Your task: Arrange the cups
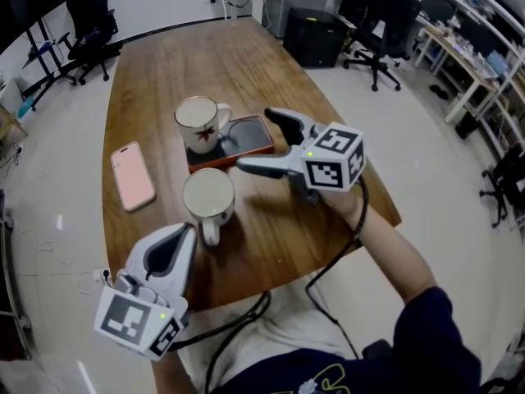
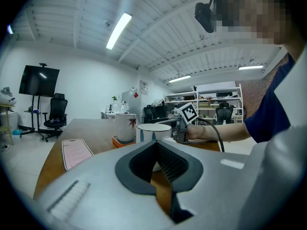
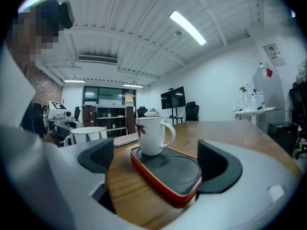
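While right gripper [image 3: 154, 163] fingers gape, cup [image 3: 152, 135] stands beyond on tray [image 3: 178, 174]; left gripper [image 2: 157, 159] shut.

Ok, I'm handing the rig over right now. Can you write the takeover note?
Left tool: shut, empty, near the plain cup.
Right tool: open, empty, jaws either side of the tray's free slot.
Leaf cup: standing on one end of the tray.
Plain cup: on the table, just off the tray.
Done: one cup on the tray.
Left: probably the plain cup onto the free slot.
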### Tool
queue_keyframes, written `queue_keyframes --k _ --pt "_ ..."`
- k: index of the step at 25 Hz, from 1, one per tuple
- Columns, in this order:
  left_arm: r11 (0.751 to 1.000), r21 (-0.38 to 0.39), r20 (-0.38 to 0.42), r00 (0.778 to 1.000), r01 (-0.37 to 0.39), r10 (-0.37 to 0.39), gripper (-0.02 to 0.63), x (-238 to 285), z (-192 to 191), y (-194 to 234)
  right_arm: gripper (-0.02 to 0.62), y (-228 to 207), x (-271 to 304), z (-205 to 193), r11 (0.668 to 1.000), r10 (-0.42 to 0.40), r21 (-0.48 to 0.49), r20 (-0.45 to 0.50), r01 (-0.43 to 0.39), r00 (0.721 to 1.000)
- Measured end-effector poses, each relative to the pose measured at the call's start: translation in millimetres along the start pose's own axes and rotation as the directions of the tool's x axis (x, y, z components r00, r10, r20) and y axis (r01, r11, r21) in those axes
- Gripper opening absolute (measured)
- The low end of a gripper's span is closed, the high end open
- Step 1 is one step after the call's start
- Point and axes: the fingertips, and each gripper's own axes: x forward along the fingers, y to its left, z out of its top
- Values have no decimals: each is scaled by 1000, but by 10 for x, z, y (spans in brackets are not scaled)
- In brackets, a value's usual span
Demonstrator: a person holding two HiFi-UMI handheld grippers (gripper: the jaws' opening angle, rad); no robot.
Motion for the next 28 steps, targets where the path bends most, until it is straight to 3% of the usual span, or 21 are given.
queue_keyframes --k 2,6,9,12,28 --pt "1000 1 1 1000 0 0 3 -1 2 1 492 3 47 6 1000 23 6 -3 -23 1000" --pt "1000 3 2 1000 1 -1 3 6 2 1 465 -4 113 19 999 45 12 -1 -45 999" --pt "1000 4 2 1000 1 -1 3 1 4 1 492 50 162 35 997 70 -12 0 -70 998" --pt "1000 3 2 1000 1 -1 3 -1 10 -2 581 45 211 52 998 65 -17 1 -65 998" --pt "1000 5 3 1000 1 -1 3 1 -2 -15 581 -129 424 96 999 -33 -4 8 33 999"
